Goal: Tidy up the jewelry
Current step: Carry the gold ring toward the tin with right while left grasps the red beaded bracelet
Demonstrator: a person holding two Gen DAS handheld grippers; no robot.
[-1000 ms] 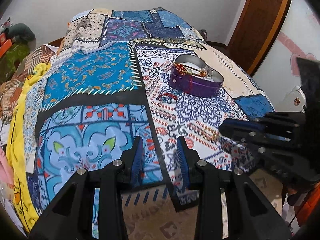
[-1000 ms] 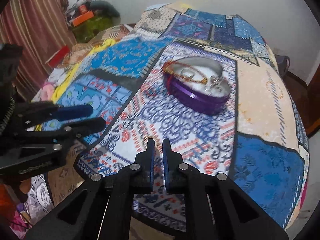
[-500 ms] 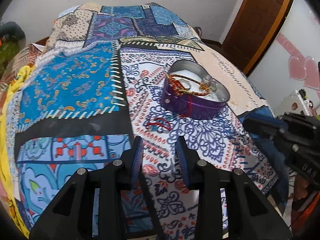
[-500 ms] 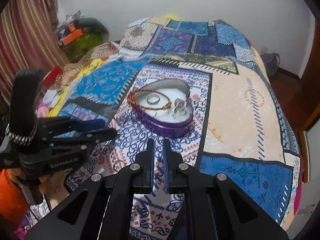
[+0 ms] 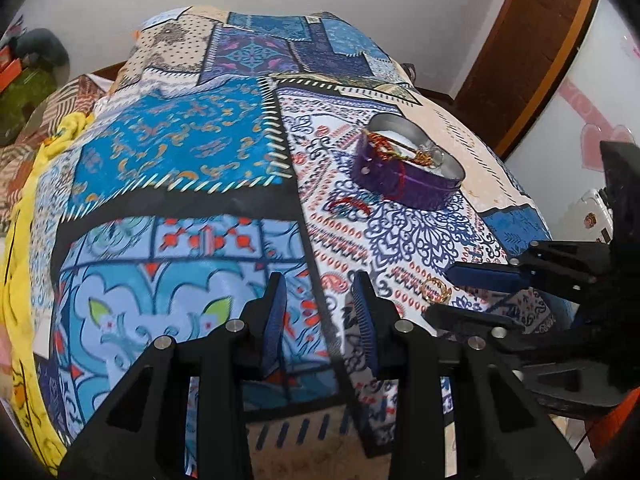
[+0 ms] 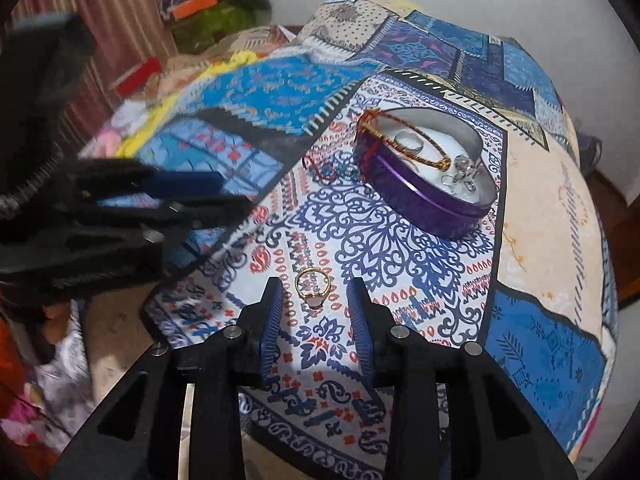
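A gold ring (image 6: 313,287) with a pale stone lies on the patterned bedspread, just ahead of and between the open fingers of my right gripper (image 6: 315,312); it also shows in the left wrist view (image 5: 435,290). A purple heart-shaped tin (image 6: 424,196) further back holds a red-gold bracelet (image 6: 404,142), a silver ring and earrings; it shows in the left wrist view (image 5: 408,182) too. A red thread bracelet (image 6: 320,168) lies left of the tin. My left gripper (image 5: 322,312) is open and empty over the bed's near edge.
The patchwork bedspread (image 5: 180,168) covers the whole bed. A yellow cloth (image 5: 24,208) lies along its left side. A brown door (image 5: 532,44) stands at the right. Clutter and a curtain (image 6: 120,28) stand beyond the bed on the left.
My right gripper has opened and moved down and forward, so the gold ring now lies between its fingers. My left gripper has pulled back towards the bed's near edge.
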